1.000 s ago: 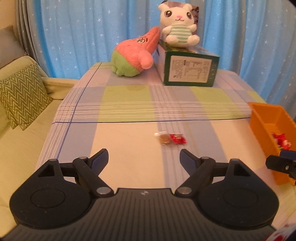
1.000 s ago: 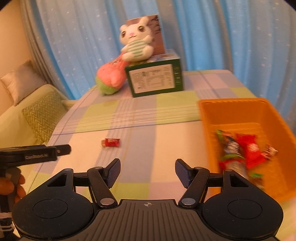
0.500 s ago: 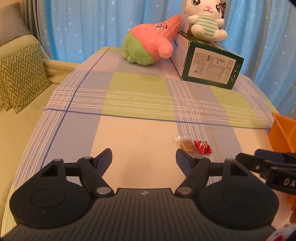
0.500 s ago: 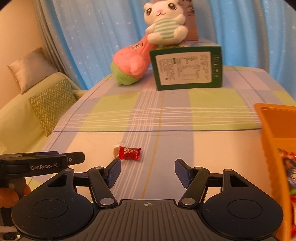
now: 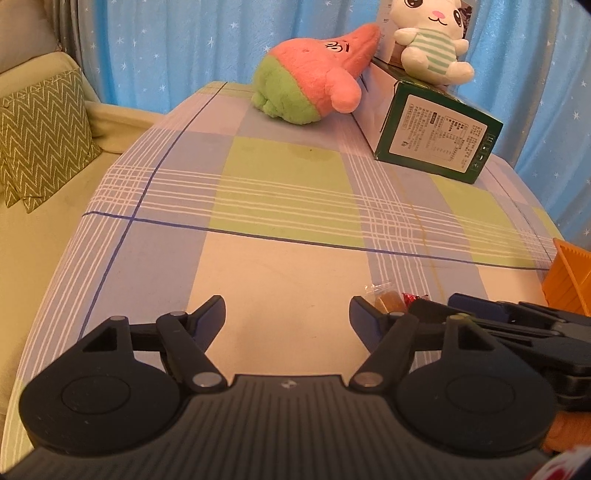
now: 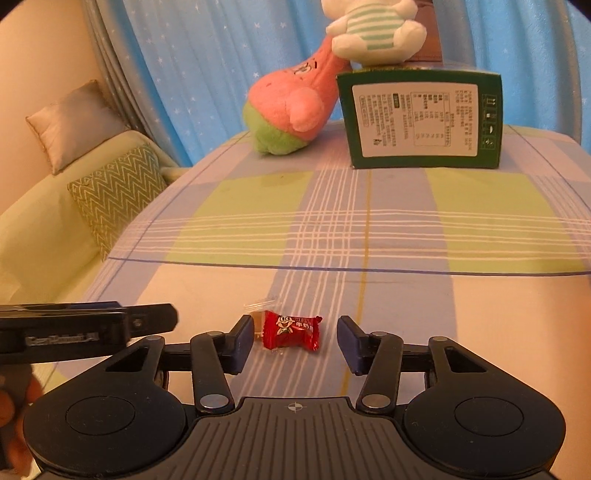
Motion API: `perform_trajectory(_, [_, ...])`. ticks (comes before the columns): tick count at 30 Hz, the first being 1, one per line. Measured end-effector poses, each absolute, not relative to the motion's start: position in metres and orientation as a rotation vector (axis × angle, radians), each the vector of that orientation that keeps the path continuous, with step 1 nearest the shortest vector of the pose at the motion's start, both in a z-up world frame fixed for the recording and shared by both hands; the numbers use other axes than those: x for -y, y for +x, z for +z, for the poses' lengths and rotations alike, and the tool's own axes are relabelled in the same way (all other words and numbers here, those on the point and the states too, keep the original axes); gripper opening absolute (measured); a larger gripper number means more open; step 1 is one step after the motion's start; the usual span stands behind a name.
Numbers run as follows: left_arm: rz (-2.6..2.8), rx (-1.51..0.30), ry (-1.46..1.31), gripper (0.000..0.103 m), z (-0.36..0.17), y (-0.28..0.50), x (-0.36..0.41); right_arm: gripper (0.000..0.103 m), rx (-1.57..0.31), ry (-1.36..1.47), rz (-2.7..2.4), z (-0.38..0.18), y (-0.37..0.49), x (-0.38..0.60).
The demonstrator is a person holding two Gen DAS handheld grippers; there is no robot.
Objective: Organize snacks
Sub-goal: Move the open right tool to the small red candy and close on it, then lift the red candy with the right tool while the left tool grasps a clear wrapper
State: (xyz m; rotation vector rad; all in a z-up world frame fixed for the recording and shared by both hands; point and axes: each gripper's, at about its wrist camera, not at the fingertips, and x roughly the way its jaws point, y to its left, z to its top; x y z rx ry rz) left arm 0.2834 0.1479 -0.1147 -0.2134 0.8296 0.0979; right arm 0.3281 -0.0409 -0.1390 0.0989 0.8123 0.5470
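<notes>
A red wrapped candy (image 6: pixel 290 329) lies on the checked tablecloth between the fingers of my right gripper (image 6: pixel 291 341), whose jaws are closing; the pads stand clear of the wrapper on both sides. A brown candy in clear wrap (image 6: pixel 257 317) lies just behind the left finger. In the left wrist view the brown candy (image 5: pixel 388 300) and the red candy (image 5: pixel 413 297) sit just past the right finger of my left gripper (image 5: pixel 287 316). Its jaws are closing too, with only cloth between them. The orange bin (image 5: pixel 570 275) shows at the right edge.
A green carton (image 6: pixel 423 120) with a white plush rabbit (image 6: pixel 373 31) on top stands at the back of the table, with a pink-and-green plush (image 6: pixel 291 110) leaning on it. A sofa with a zigzag cushion (image 6: pixel 116 194) runs along the left. Blue curtains hang behind.
Both grippers came forward and down toward the two candies. The right gripper's fingers narrowed around the red candy, and the orange bin slid out of its view.
</notes>
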Motion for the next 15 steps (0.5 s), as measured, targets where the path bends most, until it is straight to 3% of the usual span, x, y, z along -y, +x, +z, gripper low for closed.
perform_trajectory(7, [0.07, -0.839, -0.211, 0.069, -0.116, 0.285, -0.143, 0.036, -0.827, 0.104, 0.557, -0.149, 0.335, 0.036])
perform_trajectory(9, [0.064, -0.842, -0.207, 0.069, -0.117, 0.286, -0.141, 0.027, -0.822, 0.112, 0.554, -0.148, 0.334, 0.036])
perform_trajectory(15, [0.023, -0.85, -0.214, 0.069, -0.122, 0.288, -0.132, 0.025, -0.81, 0.11, 0.539, -0.145, 0.328, 0.043])
